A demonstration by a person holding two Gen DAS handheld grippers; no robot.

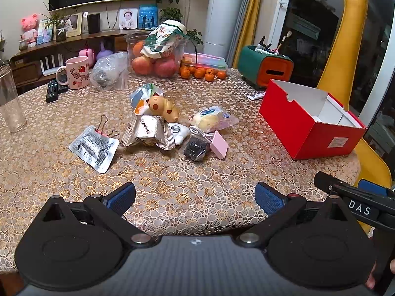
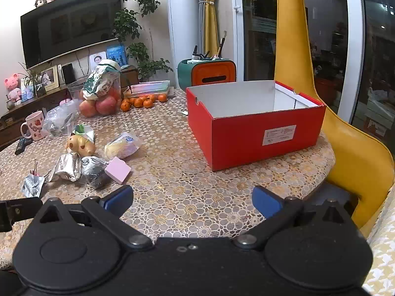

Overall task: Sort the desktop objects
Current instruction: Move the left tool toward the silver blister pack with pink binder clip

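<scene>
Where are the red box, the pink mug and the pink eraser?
red box (image 2: 259, 133): right wrist view, on its front wall.
pink mug (image 1: 78, 72): left wrist view, on its lettered side.
pink eraser (image 1: 219, 144): left wrist view, on its top face.

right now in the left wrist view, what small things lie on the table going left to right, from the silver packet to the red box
silver foil packet → crinkled foil snack pack → black bundle in clear wrap → pink block → red box
</scene>
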